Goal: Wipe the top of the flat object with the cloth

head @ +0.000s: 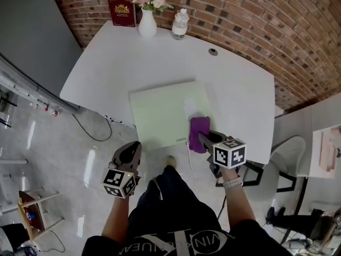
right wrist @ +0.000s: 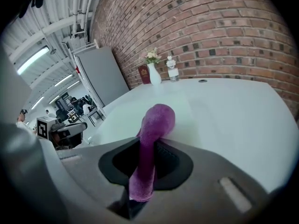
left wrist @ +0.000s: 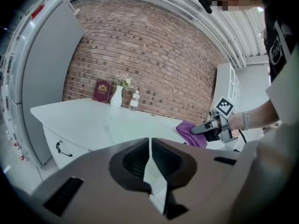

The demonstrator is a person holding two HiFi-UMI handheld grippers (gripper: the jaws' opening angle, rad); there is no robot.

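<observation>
A pale green flat board [head: 165,113] lies on the white table [head: 106,63], reaching to its near edge. My right gripper [head: 201,138] is shut on a purple cloth [head: 198,129], which rests on the board's near right corner. In the right gripper view the purple cloth [right wrist: 152,139] stands pinched between the jaws over the board [right wrist: 140,113]. My left gripper [head: 131,152] hangs shut and empty off the table's near edge, left of the board. In the left gripper view its jaws [left wrist: 150,164] meet, with the cloth [left wrist: 192,132] and right gripper [left wrist: 208,127] ahead.
At the table's far edge stand a red book [head: 122,10], a white vase with flowers [head: 147,20] and a small bottle [head: 180,24]. A cable hole [head: 213,52] sits in the tabletop. A chair [head: 287,159] stands to the right; a brick wall runs behind.
</observation>
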